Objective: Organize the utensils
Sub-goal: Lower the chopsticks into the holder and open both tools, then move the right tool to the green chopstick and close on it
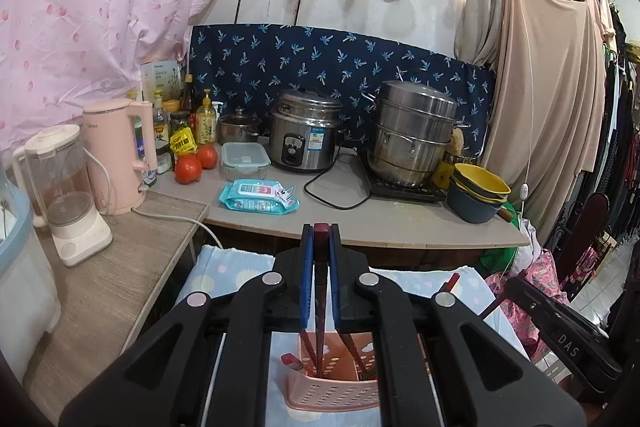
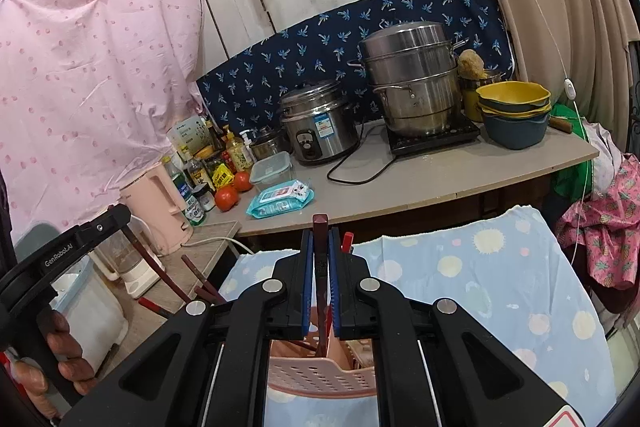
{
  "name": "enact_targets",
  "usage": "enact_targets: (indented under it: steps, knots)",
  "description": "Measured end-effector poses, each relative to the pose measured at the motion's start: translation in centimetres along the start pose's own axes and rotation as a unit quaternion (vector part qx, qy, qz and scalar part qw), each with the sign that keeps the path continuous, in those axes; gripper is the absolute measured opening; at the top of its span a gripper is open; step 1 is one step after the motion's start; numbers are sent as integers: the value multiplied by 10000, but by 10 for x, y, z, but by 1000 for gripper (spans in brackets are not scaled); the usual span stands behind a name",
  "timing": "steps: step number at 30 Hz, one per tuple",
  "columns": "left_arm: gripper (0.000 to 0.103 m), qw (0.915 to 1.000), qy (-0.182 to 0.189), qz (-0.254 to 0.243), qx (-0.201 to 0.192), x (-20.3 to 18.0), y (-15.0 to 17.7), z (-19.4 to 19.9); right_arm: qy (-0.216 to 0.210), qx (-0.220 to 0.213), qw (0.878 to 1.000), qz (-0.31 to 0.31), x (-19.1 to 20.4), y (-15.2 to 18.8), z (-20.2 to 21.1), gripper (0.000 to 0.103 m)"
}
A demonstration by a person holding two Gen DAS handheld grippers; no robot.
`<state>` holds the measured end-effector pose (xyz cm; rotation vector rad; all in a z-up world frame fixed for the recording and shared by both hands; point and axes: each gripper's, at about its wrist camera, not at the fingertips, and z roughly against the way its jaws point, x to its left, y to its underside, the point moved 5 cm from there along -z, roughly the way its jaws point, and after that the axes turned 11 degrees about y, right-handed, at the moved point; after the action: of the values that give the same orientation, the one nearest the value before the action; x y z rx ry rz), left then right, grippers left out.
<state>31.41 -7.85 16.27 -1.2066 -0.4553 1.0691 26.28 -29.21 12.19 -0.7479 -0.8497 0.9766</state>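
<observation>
Chopsticks are the matter at hand — one dark red chopstick (image 1: 321, 291) stands nearly upright between the blue pads of the left gripper (image 1: 321, 231), whose fingers are closed narrow on it, its lower end down inside the pink perforated holder (image 1: 332, 393) at 6 o'clock in the left wrist view. More red chopsticks (image 1: 352, 349) lean inside that holder to either side of the held one.

In the right wrist view the right gripper (image 2: 321, 233) is likewise pinched narrow on its own dark chopstick (image 2: 321, 267), top end poking above the fingertips, lower end reaching into the pink holder (image 2: 320, 381) at 6 o'clock. A red-tipped utensil (image 2: 347, 242) shows just beside the right finger, at about 1 o'clock from it.

The holder sits on a pale blue cloth with sun and planet prints (image 2: 480, 287). At 9 o'clock in the right view the other gripper's black handle (image 2: 60, 255) shows, a hand (image 2: 64, 351) wrapped on it.

Beyond, at 12 o'clock — a grey counter (image 1: 400, 223) with a rice cooker (image 1: 304, 135), a stacked steel steamer (image 1: 414, 135), two tomatoes (image 1: 196, 163), a wipes pack (image 1: 258, 195) and stacked bowls (image 1: 478, 191).
</observation>
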Motion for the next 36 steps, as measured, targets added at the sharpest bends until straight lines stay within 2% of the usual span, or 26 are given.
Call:
enact_targets:
  steps: [4,6,9,11,13,24,36]
  knots:
    - [7,10000,-35,29,46,3,5,-1,8,81,10000,-19,-1,6,-2,7]
    - [9,10000,-68,47,14,4,8,2,46,55,10000,-42,-3,8,0,14]
    - [21,9999,-101,101,31,6,10,2,44,70,9999,-106,-6,9,2,24]
    - [28,9998,-135,114,29,7,11,4,46,61,9999,-101,-6,10,5,24]
    - [30,9998,-142,127,40,6,13,6,44,58,9999,-90,-7,11,7,24]
    - [31,9996,-153,145,176,4,32,21,41,146,9999,34,-6,31,26,24]
    - [31,9958,-389,189,806,6,96,40,109,717,9961,498,-6,112,52,24]
